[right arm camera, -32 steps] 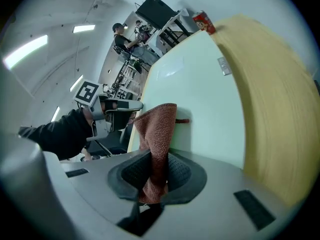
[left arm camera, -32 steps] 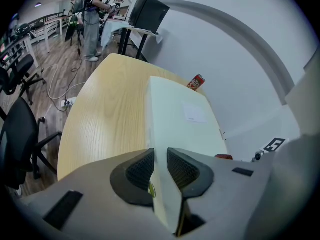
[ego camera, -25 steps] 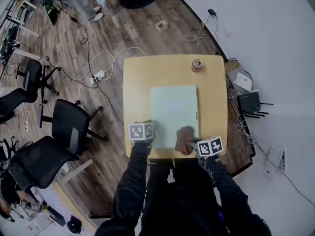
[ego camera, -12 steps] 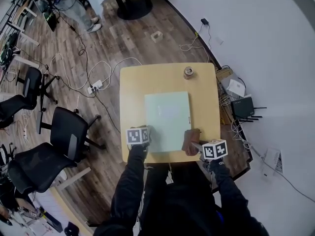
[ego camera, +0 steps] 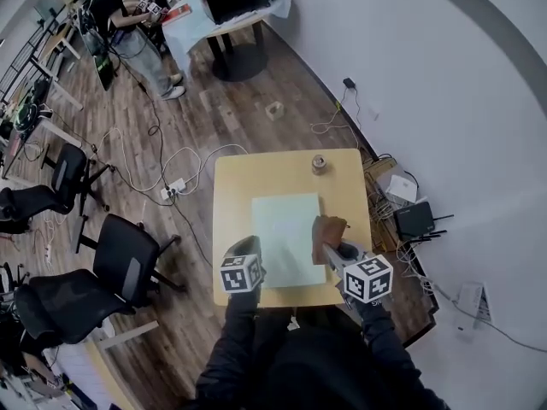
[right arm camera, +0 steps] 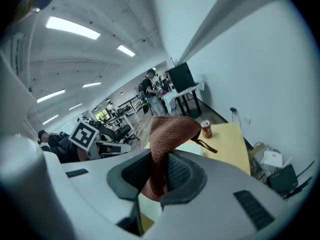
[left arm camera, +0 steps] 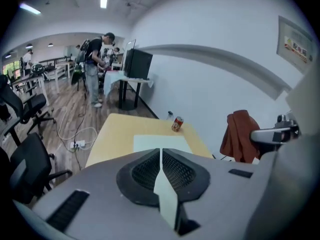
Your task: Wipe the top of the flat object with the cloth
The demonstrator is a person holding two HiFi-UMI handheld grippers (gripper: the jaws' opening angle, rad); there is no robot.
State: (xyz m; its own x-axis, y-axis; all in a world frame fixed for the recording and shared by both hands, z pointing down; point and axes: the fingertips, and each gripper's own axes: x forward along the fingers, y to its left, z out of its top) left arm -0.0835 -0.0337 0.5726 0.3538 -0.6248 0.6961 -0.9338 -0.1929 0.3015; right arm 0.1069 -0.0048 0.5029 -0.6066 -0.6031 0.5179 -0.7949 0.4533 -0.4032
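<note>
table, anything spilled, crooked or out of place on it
Nothing stands out on the yellow wooden table: the pale green flat board lies roughly square to its edges, the red drink can stands upright at the far edge, nothing is spilled. The rust-brown cloth hangs from the right tool, clear of the board.

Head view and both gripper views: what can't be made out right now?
- can label: too small to read in any view.
- sheet, right edge: head view, partly behind the cloth and the right gripper.
- cloth's lower end: right gripper view, sunk between the jaws shut on it.
- wall notice: left gripper view, print too small, warped near the picture's edge.
</note>
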